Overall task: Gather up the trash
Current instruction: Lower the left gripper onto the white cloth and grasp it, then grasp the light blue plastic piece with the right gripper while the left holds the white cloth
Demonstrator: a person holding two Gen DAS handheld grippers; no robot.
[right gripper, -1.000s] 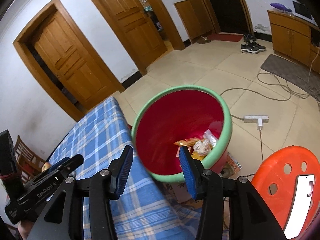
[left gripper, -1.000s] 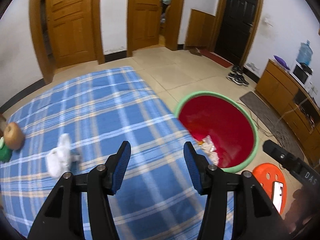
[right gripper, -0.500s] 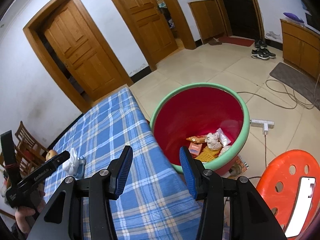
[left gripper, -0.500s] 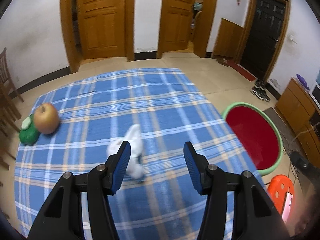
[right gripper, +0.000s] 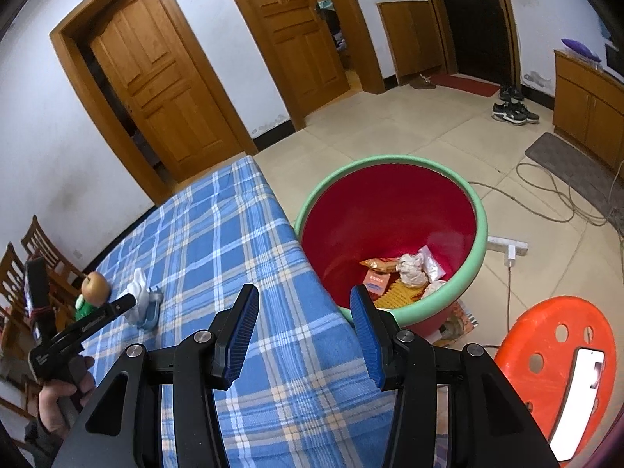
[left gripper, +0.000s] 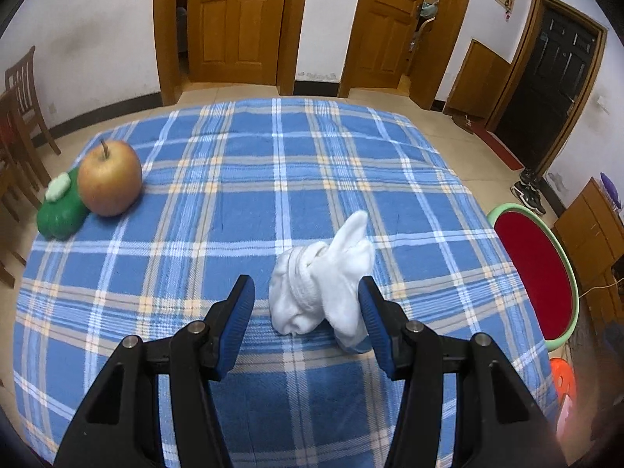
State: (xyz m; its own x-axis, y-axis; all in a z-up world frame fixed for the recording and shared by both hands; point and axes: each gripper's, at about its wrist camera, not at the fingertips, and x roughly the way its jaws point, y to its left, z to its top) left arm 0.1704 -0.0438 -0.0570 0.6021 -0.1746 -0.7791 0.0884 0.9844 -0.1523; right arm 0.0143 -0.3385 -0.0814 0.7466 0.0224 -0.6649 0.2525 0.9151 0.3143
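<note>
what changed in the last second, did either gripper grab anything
The left gripper swung away from the red bin across the blue plaid table and now brackets the white wad with jaws open; nothing grabbed. The right gripper drifted slightly, still open and empty. The wad, apple and bin stayed put.

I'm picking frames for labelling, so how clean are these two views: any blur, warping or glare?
Left wrist view: strong fisheye bend with dark corners; the white crumpled tissue looks slightly soft, the apple fairly sharp. Right wrist view: door frames bow heavily, the red bin is crisp, and the phone screen on the orange stool is blown out white.
</note>
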